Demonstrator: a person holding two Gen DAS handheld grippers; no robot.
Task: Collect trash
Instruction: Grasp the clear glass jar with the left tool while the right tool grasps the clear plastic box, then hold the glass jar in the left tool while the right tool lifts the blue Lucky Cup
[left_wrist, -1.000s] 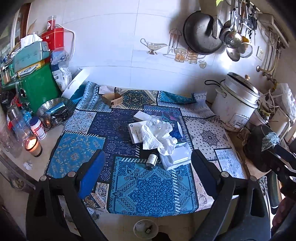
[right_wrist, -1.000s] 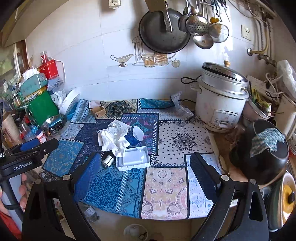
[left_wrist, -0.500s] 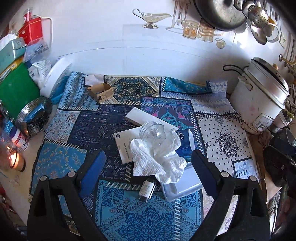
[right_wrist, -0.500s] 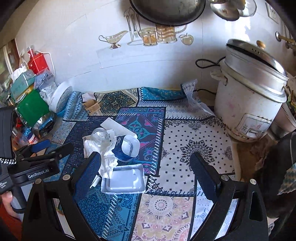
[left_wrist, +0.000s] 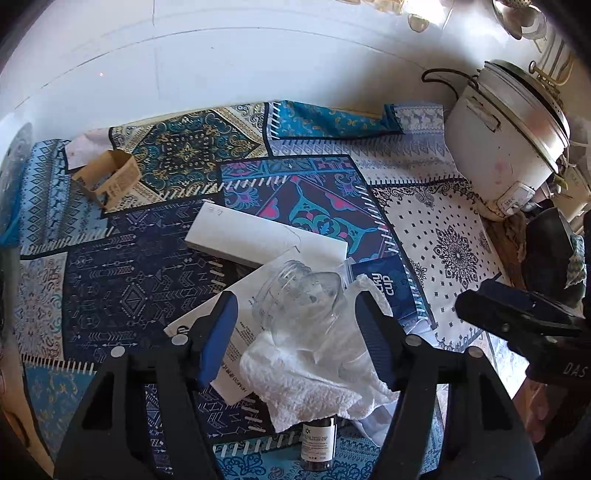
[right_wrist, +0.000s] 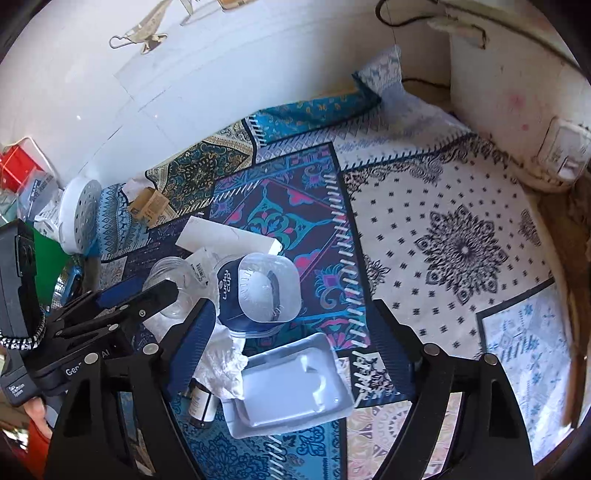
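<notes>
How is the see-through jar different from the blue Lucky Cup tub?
The clear jar is see-through all over and has no label; the Lucky Cup tub has dark blue sides with white writing. The jar's mouth is round; the tub's mouth is squarish with rounded corners. The jar rests on the crumpled white tissue; the tub lies beside it, next to the white tray. Both lie tipped on their sides, open, in the same pile.

On the cloth-covered counter (left_wrist: 122, 280), a clear jar (left_wrist: 299, 295) lies on crumpled tissue (left_wrist: 306, 384), a long box (left_wrist: 258, 236) behind it, a small bottle (left_wrist: 316, 446) in front, rice cooker (left_wrist: 506, 147) far right.
</notes>
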